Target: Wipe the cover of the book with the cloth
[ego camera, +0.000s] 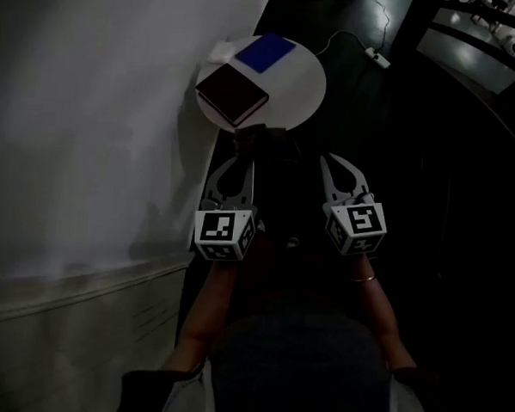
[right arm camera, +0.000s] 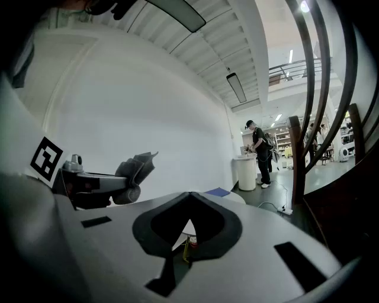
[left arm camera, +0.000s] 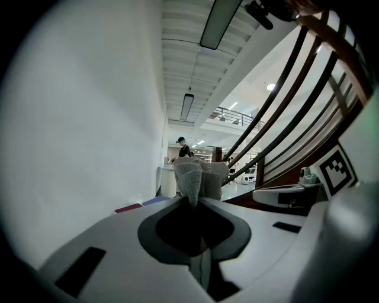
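Up ahead in the head view, a small round white table (ego camera: 309, 85) stands against a pale wall (ego camera: 90, 106), and the book (ego camera: 232, 94), dark maroon and closed, lies on the table's near left part with its cover facing up. Just beyond it, close to its far corner, lies a flat blue item (ego camera: 265, 52); whether this is a second book or a sheet cannot be told. Both grippers are held short of the table, side by side and apart from each other, pointing toward it. The left gripper (ego camera: 243, 151) has its jaws pressed onto the cloth (left arm camera: 198, 179), a grey knitted bundle that stands up from the jaw tips in the left gripper view; the maroon book and the blue item show low and small behind it, so the cloth is off the book and not touching it. From the right gripper view the left gripper shows off to the side with the cloth bunched at its end. The right gripper (right arm camera: 190, 194) has its jaws brought together at the tips with nothing between them, and only the table's stand shows through the gap behind them. Far back in that view a person (right arm camera: 259, 151) stands beside a white cylindrical bin (right arm camera: 246, 173).
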`<action>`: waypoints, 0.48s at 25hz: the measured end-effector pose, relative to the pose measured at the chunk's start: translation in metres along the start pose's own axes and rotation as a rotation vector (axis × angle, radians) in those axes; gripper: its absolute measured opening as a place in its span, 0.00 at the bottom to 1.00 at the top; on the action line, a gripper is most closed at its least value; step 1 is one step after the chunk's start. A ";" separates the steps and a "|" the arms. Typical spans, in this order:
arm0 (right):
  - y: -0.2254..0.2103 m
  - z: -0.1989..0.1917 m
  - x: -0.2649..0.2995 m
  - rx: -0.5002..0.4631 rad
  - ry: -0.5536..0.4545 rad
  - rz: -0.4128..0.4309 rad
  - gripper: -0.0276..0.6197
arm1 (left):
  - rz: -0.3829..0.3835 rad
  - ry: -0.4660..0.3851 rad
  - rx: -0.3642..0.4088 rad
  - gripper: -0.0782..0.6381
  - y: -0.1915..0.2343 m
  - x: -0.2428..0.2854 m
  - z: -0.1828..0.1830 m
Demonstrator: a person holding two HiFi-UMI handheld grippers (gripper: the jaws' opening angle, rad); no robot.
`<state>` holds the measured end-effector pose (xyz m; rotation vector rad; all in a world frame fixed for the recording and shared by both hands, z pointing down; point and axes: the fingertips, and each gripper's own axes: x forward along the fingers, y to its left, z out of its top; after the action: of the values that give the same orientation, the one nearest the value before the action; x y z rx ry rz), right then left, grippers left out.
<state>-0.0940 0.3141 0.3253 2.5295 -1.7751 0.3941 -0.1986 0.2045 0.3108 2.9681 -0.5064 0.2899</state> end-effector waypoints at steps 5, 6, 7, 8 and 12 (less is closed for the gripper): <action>-0.008 0.000 -0.005 -0.005 -0.019 -0.026 0.09 | -0.012 -0.003 0.015 0.16 -0.005 0.000 -0.001; -0.009 0.000 -0.006 -0.004 -0.021 -0.028 0.09 | -0.015 -0.003 0.016 0.16 -0.006 0.000 0.000; -0.010 0.000 -0.007 -0.003 -0.021 -0.029 0.09 | -0.017 -0.003 0.016 0.16 -0.007 0.001 0.000; -0.010 0.000 -0.008 -0.001 -0.023 -0.032 0.09 | -0.020 -0.003 0.017 0.16 -0.008 0.001 0.001; -0.014 0.001 -0.012 0.017 -0.041 -0.045 0.09 | -0.025 -0.005 0.021 0.16 -0.012 0.002 0.001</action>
<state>-0.0848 0.3303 0.3231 2.6027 -1.7319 0.3601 -0.1922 0.2147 0.3091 2.9938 -0.4700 0.2868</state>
